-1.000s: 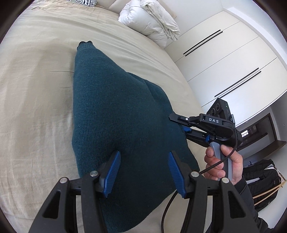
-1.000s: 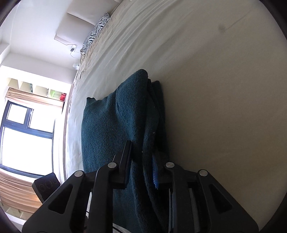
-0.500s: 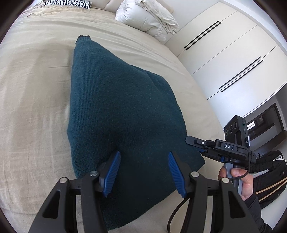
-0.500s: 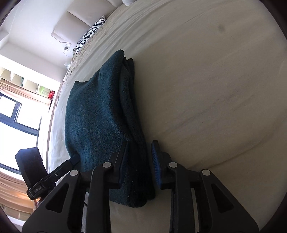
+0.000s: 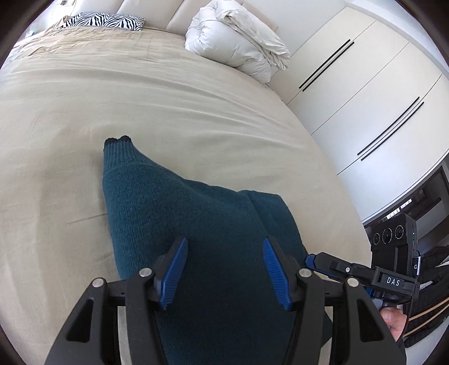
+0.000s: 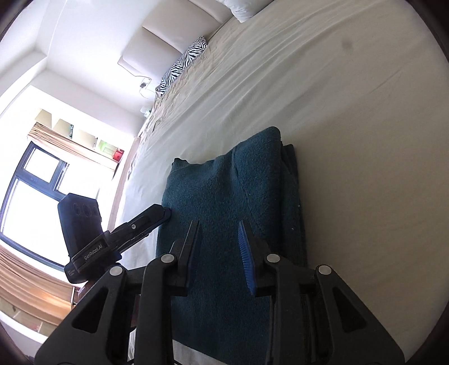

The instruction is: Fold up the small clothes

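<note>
On the bed point(image 5: 70, 118), the folded teal sweater point(image 5: 202, 224) lies flat near the near edge, its doubled edge toward my right. Bare sheet runs wide beyond it, up to the duvet point(image 5: 238, 39) and zebra pillow point(image 5: 103, 21). My left gripper point(image 5: 224, 269) hovers over the knit, jaws half-wide, holding nothing. My right gripper point(image 6: 217, 252) has narrow jaws, nothing pinched. A second ago the right jaws clamped the folded edge; now released and lifted. The left has pulled back.

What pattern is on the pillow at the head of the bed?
Black-and-white zebra stripes on the pillow; the left wrist view shows it best.
</note>
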`<state>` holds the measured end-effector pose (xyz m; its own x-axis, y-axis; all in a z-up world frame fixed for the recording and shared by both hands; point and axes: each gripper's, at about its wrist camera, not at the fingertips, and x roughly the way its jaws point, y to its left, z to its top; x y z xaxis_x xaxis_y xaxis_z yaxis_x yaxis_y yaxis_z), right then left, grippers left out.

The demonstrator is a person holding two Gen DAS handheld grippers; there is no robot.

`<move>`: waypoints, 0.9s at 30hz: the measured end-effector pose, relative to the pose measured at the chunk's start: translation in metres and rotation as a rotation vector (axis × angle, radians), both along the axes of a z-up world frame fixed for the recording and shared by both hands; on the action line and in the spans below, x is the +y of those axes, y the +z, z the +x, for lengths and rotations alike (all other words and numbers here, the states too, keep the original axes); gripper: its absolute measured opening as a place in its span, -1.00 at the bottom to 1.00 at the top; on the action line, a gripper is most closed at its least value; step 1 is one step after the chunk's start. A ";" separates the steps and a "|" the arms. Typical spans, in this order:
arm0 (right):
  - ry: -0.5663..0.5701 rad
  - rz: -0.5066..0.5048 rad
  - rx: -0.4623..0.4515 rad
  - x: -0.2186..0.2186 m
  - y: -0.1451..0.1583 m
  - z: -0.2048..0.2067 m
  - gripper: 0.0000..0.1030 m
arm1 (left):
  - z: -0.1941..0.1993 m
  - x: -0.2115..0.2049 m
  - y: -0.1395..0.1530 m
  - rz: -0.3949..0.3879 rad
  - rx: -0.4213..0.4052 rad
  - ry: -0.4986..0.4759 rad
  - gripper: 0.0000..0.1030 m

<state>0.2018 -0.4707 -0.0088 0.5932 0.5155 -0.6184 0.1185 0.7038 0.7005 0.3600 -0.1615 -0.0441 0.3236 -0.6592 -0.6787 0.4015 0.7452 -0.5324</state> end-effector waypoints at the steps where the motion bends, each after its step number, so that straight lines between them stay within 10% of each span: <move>1: 0.000 -0.010 0.016 0.001 -0.005 0.008 -0.50 | 0.006 -0.002 -0.006 0.014 0.012 -0.001 0.13; 8: 0.008 0.023 0.043 -0.008 -0.043 0.031 -0.57 | 0.009 -0.012 -0.025 0.065 -0.037 -0.010 0.10; 24: -0.010 0.065 -0.005 0.008 -0.024 -0.038 -0.49 | -0.034 0.007 -0.007 0.038 -0.060 0.006 0.09; 27: -0.027 -0.030 -0.032 0.009 -0.001 -0.049 0.02 | -0.045 0.025 0.006 0.019 -0.086 0.031 0.17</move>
